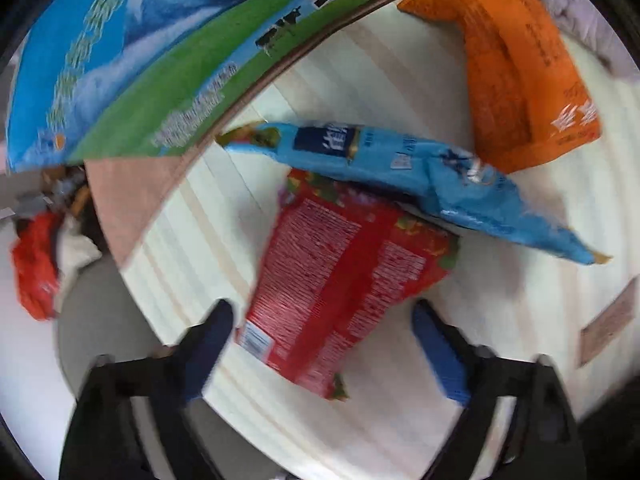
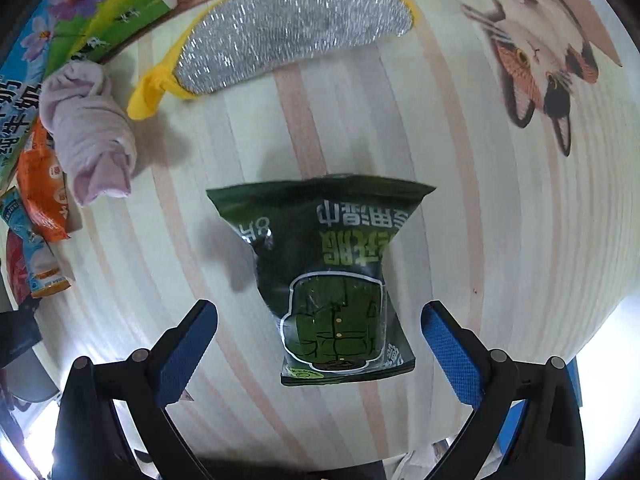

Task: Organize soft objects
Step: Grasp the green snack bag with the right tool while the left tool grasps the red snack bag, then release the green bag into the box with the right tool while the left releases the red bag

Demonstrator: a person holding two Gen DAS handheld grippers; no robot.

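**A:** Left wrist view, quick read: left gripper (image 1: 324,320) is spread wide, nothing in it. Red packet (image 1: 344,276) lies flat on the tabletop (image 1: 500,320) between the fingers, its near corner pointing at us. Blue packet (image 1: 420,184) lies across the red one's far end, and the orange packet (image 1: 516,68) sits just beyond that, near the box (image 1: 120,60).

**B:** So the risk is the overlap?

**A:** Yep, imo. Pull red out and blue prob. rides along or gets flipped, maybe shoving orange too. Also the frame's blurred, so I can't tell how high the fingers are above the film. Slick wrapper, flat on the wood: pads could skate over it w/o pinching a fold.

**B:** And the right side?

**A:** Right gripper (image 2: 320,320) is also wide open, holding nothing. Green packet (image 2: 332,280) lies flat between its fingers, well apart from the rest. Easier target, but same slip issue, and it's puffy, so a hard squeeze may crush what's inside or squirt it sideways.

**B:** Anything nearby to snag?

**A:** Not close. Pink cloth (image 2: 90,136) and the scrubber (image 2: 288,32) are off toward the far left by the box. Cloth is loosely bunched, so it'd unroll or drag if caught by one edge only.

**B:** Both hands at once?

**A:** Risky; the left pile needs attention on its own.
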